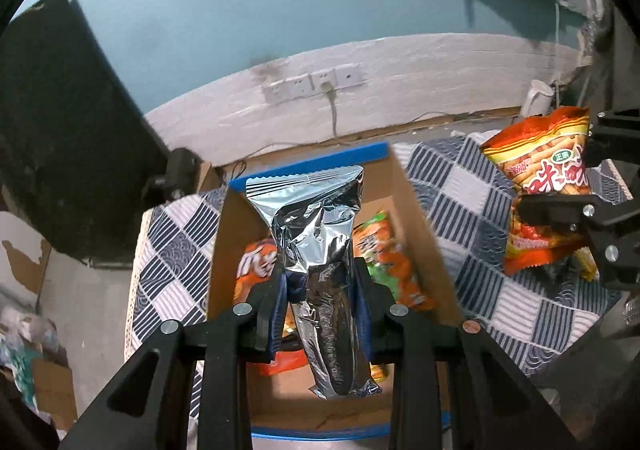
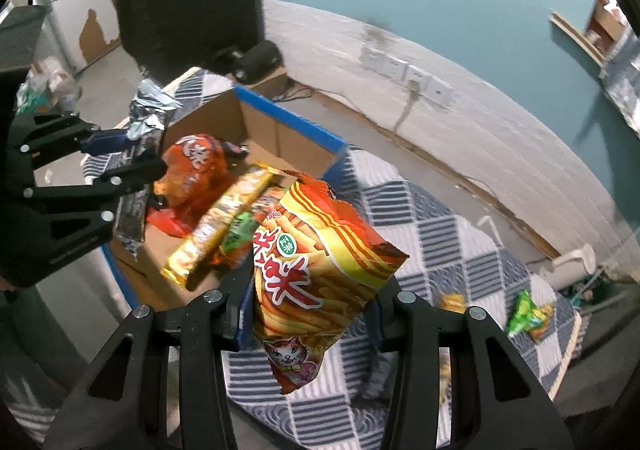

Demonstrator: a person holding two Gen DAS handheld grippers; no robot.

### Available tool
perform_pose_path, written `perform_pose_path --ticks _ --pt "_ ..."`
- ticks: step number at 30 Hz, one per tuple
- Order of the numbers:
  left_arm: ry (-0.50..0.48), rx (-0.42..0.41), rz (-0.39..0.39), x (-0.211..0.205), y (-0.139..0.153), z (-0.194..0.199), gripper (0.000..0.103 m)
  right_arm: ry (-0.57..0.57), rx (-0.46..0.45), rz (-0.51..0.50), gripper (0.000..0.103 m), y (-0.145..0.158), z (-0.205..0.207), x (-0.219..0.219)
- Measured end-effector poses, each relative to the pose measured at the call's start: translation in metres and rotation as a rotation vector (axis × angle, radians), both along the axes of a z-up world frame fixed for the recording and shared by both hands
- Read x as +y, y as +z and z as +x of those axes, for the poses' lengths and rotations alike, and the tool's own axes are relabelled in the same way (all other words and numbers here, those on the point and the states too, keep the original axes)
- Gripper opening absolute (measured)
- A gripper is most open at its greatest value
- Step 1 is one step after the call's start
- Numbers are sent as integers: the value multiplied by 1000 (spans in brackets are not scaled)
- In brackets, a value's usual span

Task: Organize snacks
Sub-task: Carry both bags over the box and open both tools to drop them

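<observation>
My left gripper (image 1: 320, 290) is shut on a silver foil snack packet (image 1: 316, 250), held upright above a cardboard box (image 1: 424, 217) with blue-taped edges. Inside the box lie several snack bags, orange (image 1: 256, 266) and orange-green (image 1: 384, 254). My right gripper (image 2: 310, 314) is shut on an orange-and-yellow snack bag with a cartoon cat (image 2: 312, 270), held over the checked cloth (image 2: 440, 226) just right of the box (image 2: 280, 129). In the right wrist view the left gripper (image 2: 132, 165) with the silver packet (image 2: 146, 113) hangs at the box's left side.
The box sits on a blue-and-white checked cloth (image 1: 460, 189). A green snack bag (image 2: 524, 314) and a yellow one (image 2: 452, 302) lie on the cloth at the right. A wall with sockets (image 1: 316, 83) runs behind, and a dark cabinet (image 1: 68, 129) stands at the left.
</observation>
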State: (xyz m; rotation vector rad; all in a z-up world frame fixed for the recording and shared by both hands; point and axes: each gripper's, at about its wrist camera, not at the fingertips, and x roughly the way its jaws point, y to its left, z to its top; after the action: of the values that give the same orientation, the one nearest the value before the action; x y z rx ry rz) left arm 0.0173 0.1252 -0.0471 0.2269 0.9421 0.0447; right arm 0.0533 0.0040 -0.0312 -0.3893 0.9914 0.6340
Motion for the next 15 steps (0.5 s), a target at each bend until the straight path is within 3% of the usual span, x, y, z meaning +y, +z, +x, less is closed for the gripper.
perform_pose_path --ticks 15 --pt "87 65 -66 51 -32 10 30 62 117 41 43 -31 17 65"
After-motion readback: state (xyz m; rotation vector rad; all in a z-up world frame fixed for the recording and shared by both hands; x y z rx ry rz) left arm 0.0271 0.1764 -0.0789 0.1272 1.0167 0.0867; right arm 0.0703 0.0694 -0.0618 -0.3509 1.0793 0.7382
